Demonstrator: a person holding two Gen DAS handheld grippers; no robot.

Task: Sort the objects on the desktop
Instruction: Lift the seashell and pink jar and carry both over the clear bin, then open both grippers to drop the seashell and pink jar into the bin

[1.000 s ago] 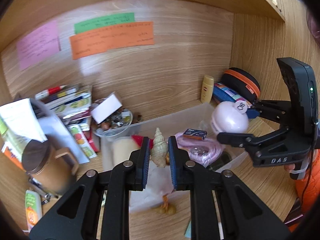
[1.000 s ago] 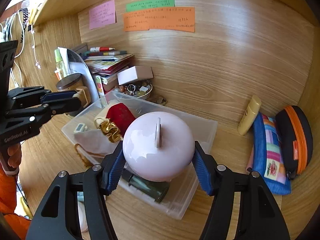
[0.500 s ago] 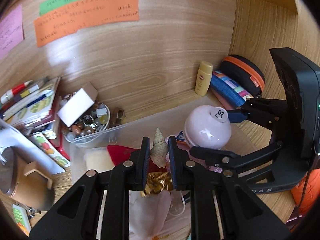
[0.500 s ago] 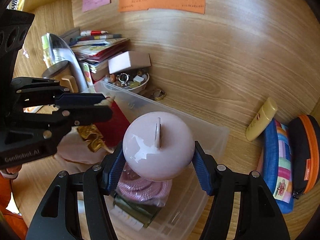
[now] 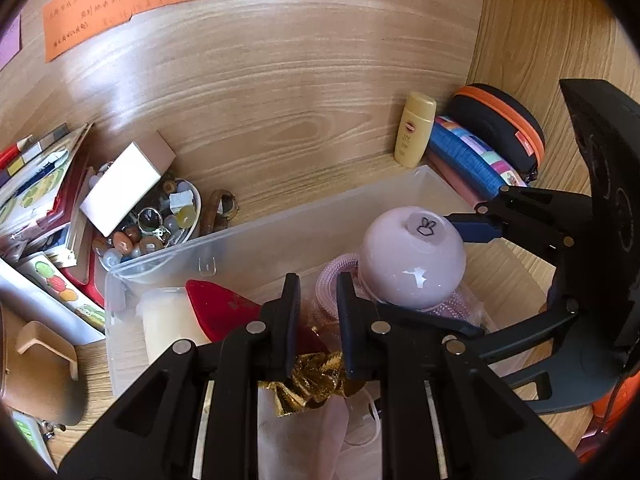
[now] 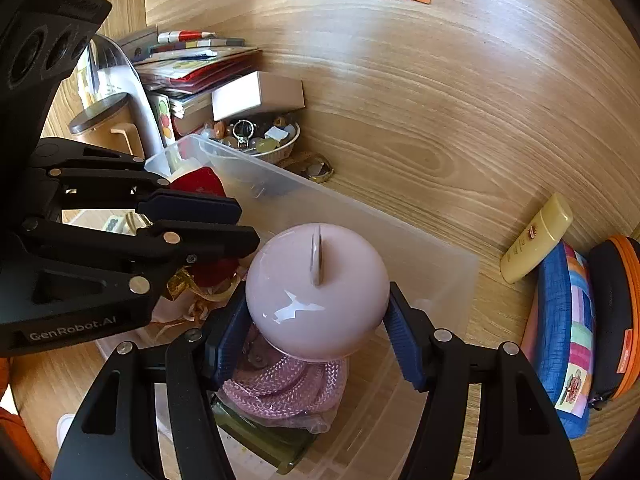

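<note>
A clear plastic bin (image 5: pixel 256 228) holds a red item (image 5: pixel 220 308), gold foil (image 5: pixel 316 380) and a coil of pink rope (image 6: pixel 288 388). My left gripper (image 5: pixel 319 280) hangs over the bin's middle with its jaws a narrow gap apart. No shell shows between them. Seen from the side, the left gripper (image 6: pixel 248 226) also shows nothing at its tips. My right gripper (image 6: pixel 318 336) is shut on a glossy pink ball (image 6: pixel 316 288) just above the rope coil. The pink ball (image 5: pixel 412 264) bears a bunny sticker, and the right gripper (image 5: pixel 418 264) clamps it from both sides.
Left of the bin are a bowl of beads (image 5: pixel 152 232) under a white box (image 5: pixel 124 184), stacked books (image 5: pixel 36 184) and a brown mug (image 5: pixel 36 364). To the right lie a yellow bottle (image 5: pixel 414 132), a blue pouch (image 5: pixel 468 160) and a black-and-orange case (image 5: pixel 500 120). Wooden walls close in behind and right.
Both grippers have moved forward and down over the bin. The spiral shell that stood between the left pads is out of sight now. The right gripper still holds the pink ball.
</note>
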